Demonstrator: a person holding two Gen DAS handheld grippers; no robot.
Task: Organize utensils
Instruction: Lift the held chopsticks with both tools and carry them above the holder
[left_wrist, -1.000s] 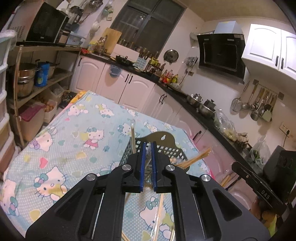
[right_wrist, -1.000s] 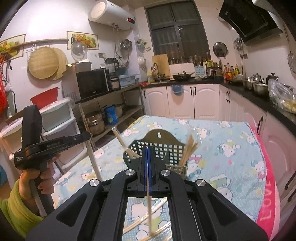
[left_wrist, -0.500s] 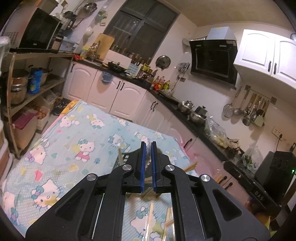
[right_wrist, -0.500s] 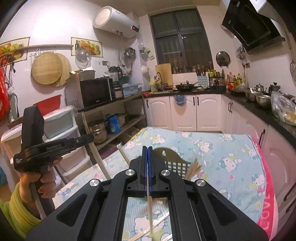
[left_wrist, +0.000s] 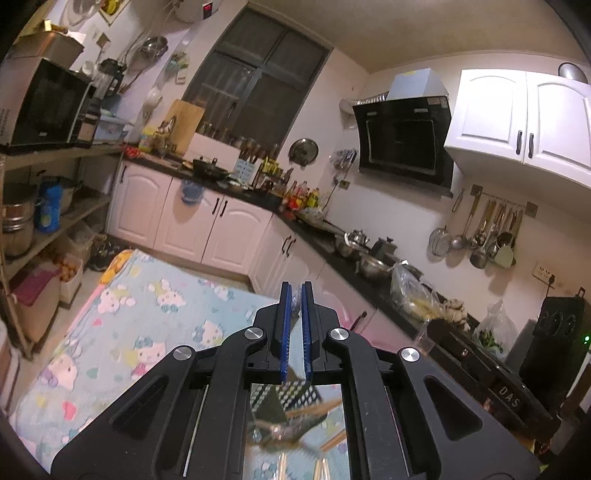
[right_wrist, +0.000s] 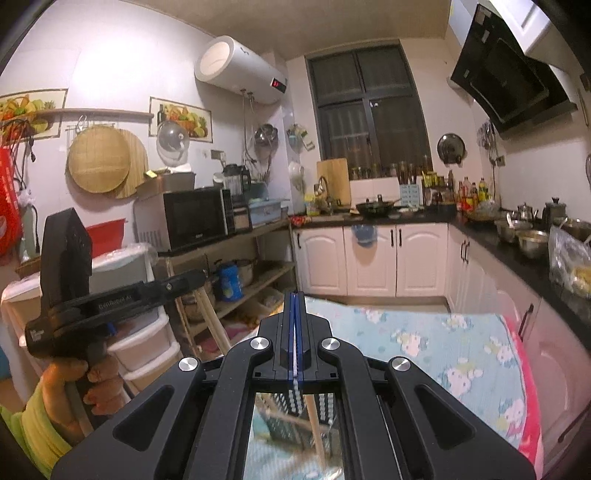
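Holding both high: right gripper (right_wrist: 296, 332) clamped on a chopstick (right_wrist: 317, 424) hanging toward the black utensil basket (right_wrist: 284, 417) on the table (right_wrist: 461, 343) below; left gripper (left_wrist: 294, 325) reads closed, nothing clearly held.

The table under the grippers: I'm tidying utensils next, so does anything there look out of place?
Yes. Loose chopsticks lie crossed at odd angles beside the black perforated basket on the cartoon-print tablecloth, not standing inside it. The glimpse is blurred, so I cannot count them.
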